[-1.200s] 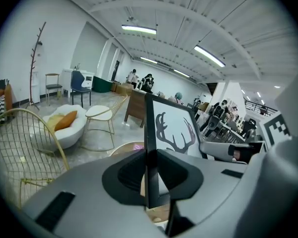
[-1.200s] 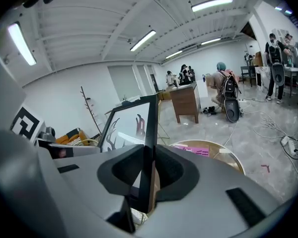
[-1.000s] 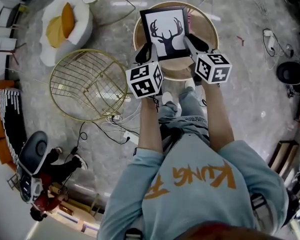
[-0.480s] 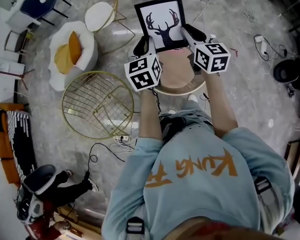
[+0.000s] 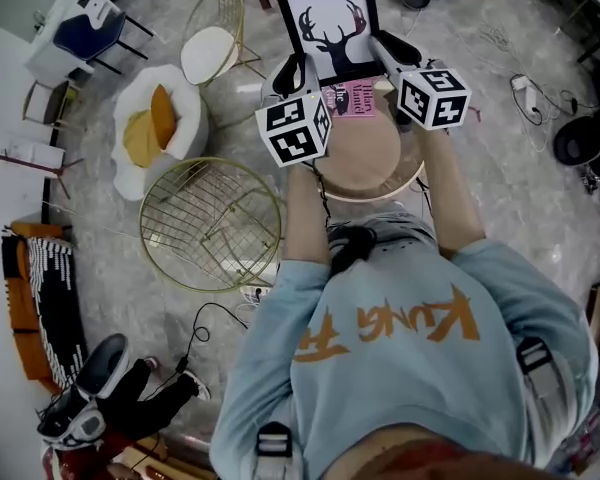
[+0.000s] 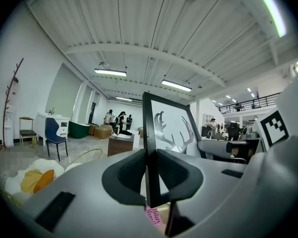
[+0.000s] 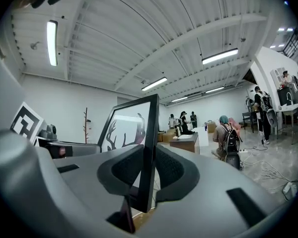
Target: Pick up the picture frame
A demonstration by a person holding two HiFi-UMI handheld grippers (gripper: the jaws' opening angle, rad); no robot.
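Note:
The picture frame (image 5: 332,26) is black-rimmed with a stag's head and antlers printed on white. It hangs in the air above the far side of the round wooden table (image 5: 365,158). My left gripper (image 5: 292,71) is shut on its left rim and my right gripper (image 5: 384,54) is shut on its right rim. In the left gripper view the frame (image 6: 169,133) stands upright, its edge pinched between the pads of that gripper (image 6: 150,175). The right gripper view shows the frame (image 7: 129,125) clamped the same way in that gripper (image 7: 149,170).
A pink card (image 5: 348,100) lies on the table's far part. To the left stand a gold wire chair (image 5: 212,223), a white armchair with a yellow cushion (image 5: 160,118) and a wire chair with a white seat (image 5: 210,53). Cables run over the floor.
Both grippers have risen with the frame, lifting it off the table and tipping it upright. The pink card that lay under it now shows.

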